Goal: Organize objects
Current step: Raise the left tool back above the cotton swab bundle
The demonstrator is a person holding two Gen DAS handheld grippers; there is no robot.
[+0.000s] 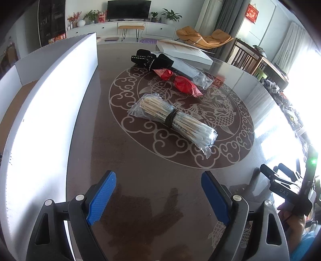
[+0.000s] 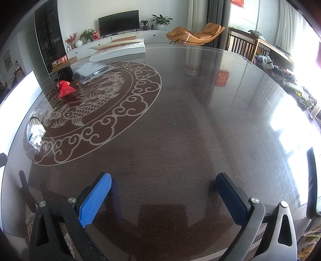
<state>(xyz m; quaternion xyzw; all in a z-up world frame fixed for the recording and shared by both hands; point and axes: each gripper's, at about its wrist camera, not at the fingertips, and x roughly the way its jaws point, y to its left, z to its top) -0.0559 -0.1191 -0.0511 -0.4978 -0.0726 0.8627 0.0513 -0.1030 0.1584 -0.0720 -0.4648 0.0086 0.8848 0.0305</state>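
Both our left gripper (image 1: 158,197) and right gripper (image 2: 163,197) have jaws apart, empty; the slippery chopstick bundle (image 1: 172,120) mid-tabletop could slide out.

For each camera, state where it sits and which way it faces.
Left wrist: on the left gripper, low over the table, facing the chopstick bundle and white box; right gripper and a hand at its right edge.
Right wrist: on the right gripper, facing bare table toward the TV.
Shared: chopstick bundle, red packet.

Daylight glare blows out right edges; fisheye bends the glossy table (image 2: 180,130)
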